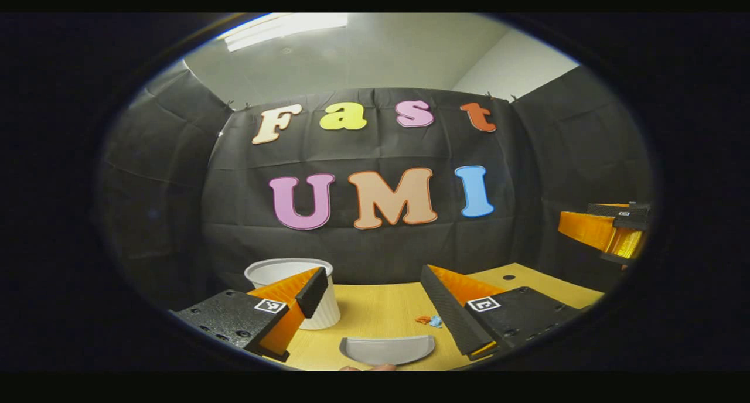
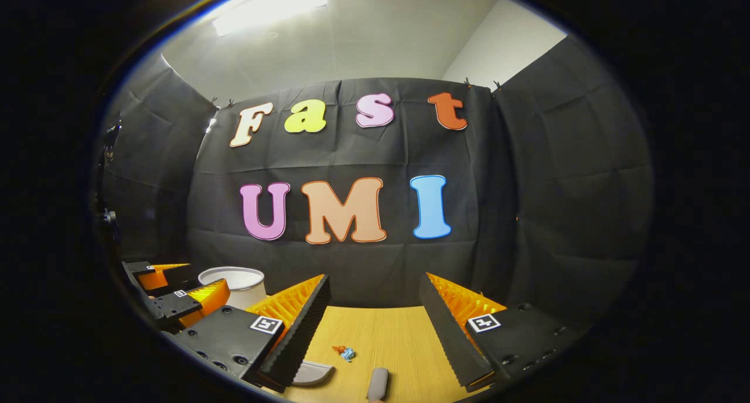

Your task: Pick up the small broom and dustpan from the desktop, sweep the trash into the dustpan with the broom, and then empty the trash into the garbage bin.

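While both tools hover above the desk, the left gripper (image 1: 372,291) stands with its fingers spread wide and nothing between them. Seen between those fingers in the left gripper view, the grey dustpan (image 1: 387,349) lies flat on the wooden desktop (image 1: 375,312), its curved lip facing away; a fingertip shows at the very bottom edge just below it. Slightly right of the dustpan lies the trash (image 1: 429,320), a small orange scrap and a blue scrap touching each other. The white ribbed garbage bin (image 1: 293,272) stands upright at the left rear of the desk, partly hidden by the left finger; its inside cannot be seen from this angle, so what it holds cannot be told.

The right gripper (image 2: 375,321) is likewise parted wide, grasping nothing. Beneath it, at the bottom edge of the right gripper view, the grey end of the small broom (image 2: 378,383) rests on the desktop, well apart from either finger. The trash sits just ahead and left of it, and an edge of the dustpan peeks out beside the left finger. Further left, the other gripper hangs in front of the bin's rim.
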Demonstrator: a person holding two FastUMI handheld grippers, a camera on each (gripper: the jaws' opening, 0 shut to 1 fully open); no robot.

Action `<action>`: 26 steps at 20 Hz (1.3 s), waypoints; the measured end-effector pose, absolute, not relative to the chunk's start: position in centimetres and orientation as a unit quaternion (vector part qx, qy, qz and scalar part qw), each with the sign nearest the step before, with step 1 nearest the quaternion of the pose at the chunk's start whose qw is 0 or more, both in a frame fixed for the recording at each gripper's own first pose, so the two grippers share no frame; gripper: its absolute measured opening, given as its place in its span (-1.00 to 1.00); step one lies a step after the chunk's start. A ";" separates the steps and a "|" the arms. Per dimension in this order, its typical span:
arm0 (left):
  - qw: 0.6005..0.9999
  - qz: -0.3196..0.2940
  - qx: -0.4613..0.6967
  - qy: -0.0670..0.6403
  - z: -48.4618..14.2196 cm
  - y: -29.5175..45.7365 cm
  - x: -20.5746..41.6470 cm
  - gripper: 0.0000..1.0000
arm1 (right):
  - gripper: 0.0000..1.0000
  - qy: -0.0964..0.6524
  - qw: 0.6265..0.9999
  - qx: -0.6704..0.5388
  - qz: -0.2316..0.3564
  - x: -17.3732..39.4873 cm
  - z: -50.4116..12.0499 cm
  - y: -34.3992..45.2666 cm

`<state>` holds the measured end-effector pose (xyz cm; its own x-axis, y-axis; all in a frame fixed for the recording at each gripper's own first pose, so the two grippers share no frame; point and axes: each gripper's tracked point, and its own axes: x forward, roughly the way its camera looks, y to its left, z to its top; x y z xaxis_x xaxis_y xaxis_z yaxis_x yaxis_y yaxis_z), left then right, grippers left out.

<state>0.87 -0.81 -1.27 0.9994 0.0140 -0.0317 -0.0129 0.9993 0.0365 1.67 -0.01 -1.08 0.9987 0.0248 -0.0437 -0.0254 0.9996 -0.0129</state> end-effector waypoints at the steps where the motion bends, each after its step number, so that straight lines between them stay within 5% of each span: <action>1: 1.000 0.010 0.019 0.015 -1.2 -0.7 0.8 0.92 | 0.97 0.023 1.000 -0.007 0.014 1.6 -1.2 -0.1; 19: 0.998 0.013 0.033 0.045 -3.1 -0.3 0.4 0.88 | 0.97 0.067 0.997 -0.011 0.026 1.9 -3.8 0.5; 26: 0.992 0.001 0.032 0.120 -8.5 -0.6 -0.1 0.88 | 0.97 0.135 0.990 -0.016 0.026 2.3 -8.9 0.3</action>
<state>-0.12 -0.64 -8.51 0.9710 0.0092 -0.2388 0.0062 0.9980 0.0634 2.29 0.29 -8.91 0.9622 0.0479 -0.2680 -0.0567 0.9981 -0.0254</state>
